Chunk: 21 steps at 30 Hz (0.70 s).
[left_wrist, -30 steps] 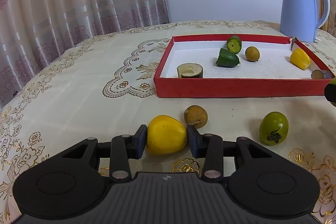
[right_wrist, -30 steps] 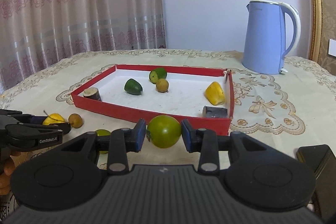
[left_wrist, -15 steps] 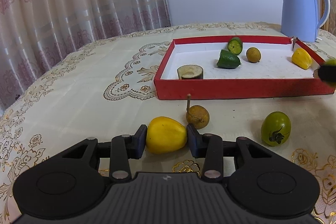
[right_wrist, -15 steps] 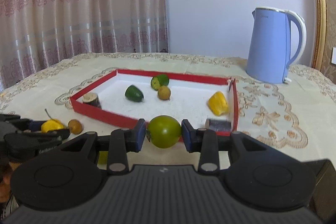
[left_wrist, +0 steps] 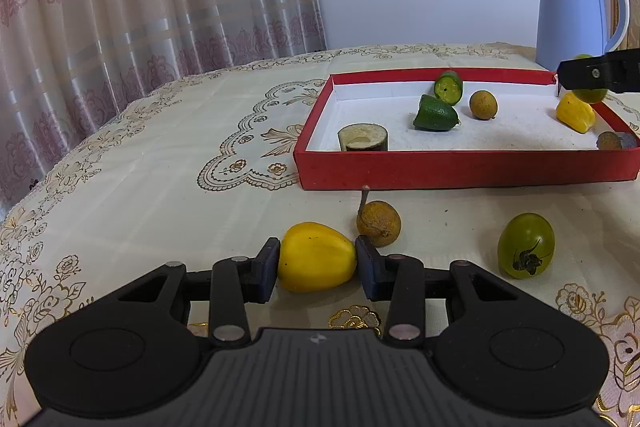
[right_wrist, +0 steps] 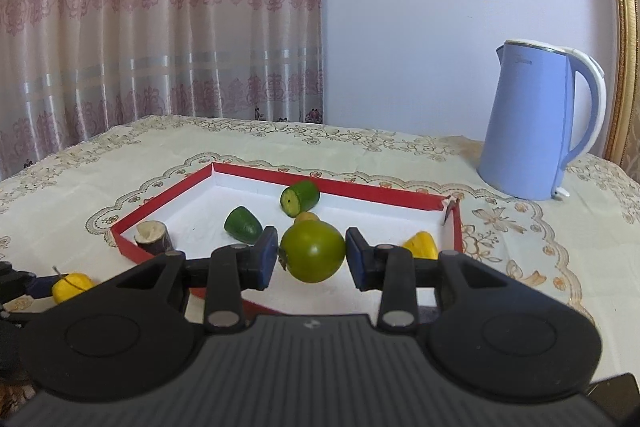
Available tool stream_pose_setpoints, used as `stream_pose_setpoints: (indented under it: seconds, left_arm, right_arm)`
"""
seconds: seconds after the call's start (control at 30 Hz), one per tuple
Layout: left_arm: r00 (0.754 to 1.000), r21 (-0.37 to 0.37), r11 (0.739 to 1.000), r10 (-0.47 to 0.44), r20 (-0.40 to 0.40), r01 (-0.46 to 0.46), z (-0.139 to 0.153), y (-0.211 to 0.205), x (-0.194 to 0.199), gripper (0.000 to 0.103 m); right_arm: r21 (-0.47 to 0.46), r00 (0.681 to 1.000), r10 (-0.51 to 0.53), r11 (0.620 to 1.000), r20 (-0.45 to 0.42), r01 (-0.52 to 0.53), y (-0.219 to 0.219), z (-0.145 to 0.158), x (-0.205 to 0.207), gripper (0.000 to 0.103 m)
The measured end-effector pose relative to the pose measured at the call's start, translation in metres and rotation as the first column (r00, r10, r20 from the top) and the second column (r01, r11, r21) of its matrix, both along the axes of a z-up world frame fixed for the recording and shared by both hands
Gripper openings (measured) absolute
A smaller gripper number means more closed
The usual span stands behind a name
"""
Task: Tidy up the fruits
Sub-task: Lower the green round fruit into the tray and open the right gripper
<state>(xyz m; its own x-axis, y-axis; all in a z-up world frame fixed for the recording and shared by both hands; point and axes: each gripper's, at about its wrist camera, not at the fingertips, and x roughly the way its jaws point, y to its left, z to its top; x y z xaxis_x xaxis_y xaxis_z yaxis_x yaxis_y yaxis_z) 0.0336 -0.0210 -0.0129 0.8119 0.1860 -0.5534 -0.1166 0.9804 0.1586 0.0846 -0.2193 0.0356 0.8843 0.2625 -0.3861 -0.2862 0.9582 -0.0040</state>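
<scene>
Right gripper (right_wrist: 312, 254) is clamped on a round green fruit (right_wrist: 313, 255), frame centre, held above the red tray (right_wrist: 160, 195). It looks smooth, firm and light — likely to slip, so pinching across the widest part suits it. Left gripper (left_wrist: 317, 258) pinches a yellow fruit (left_wrist: 316, 257), lower centre, on the tablecloth (left_wrist: 160, 167) — waxy, probably bruisable.

No text, number or brand can be read anywhere. The blue kettle (right_wrist: 532, 131) bears a faint mark near its top rim (too small and pale to make out), and each gripper body carries only a tiny wordless emblem.
</scene>
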Motion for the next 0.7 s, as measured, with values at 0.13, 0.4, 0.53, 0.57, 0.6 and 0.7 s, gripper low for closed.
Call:
stream_pose_setpoints:
  seconds: [0.13, 0.4, 0.53, 0.57, 0.6, 0.7]
  left_arm:
    - [1.0, 0.0, 1.0, 0.0, 0.0, 0.0, 0.0, 0.0, 0.0, 0.04]
    - [1.0, 0.001, 1.0, 0.0, 0.0, 0.0, 0.0, 0.0, 0.0, 0.04]
    - [1.0, 0.003, 1.0, 0.0, 0.0, 0.0, 0.0, 0.0, 0.0, 0.04]
    - [1.0, 0.004, 1.0, 0.0, 0.0, 0.0, 0.0, 0.0, 0.0, 0.04]
    - [1.0, 0.003, 1.0, 0.0, 0.0, 0.0, 0.0, 0.0, 0.0, 0.04]
    - [1.0, 0.001, 1.0, 0.0, 0.0, 0.0, 0.0, 0.0, 0.0, 0.04]
  right_arm:
    - [-0.004, 1.0, -0.011, 1.0, -0.007, 0.011, -0.001, 0.0, 0.01, 0.035]
    - [0.047, 0.999, -0.034, 0.998, -0.016, 0.035, -0.005, 0.004, 0.046, 0.035]
    - [0.056, 0.999, -0.037, 0.998, -0.032, 0.039, -0.005, -0.005, 0.058, 0.035]
    - [0.05, 0.999, -0.043, 0.998, -0.034, 0.044, -0.005, -0.008, 0.059, 0.035]
    - [0.046, 0.998, -0.047, 0.998, -0.034, 0.048, -0.005, -0.01, 0.06, 0.035]
    - [0.061, 0.999, -0.047, 0.997, -0.027, 0.048, -0.007, -0.011, 0.059, 0.035]
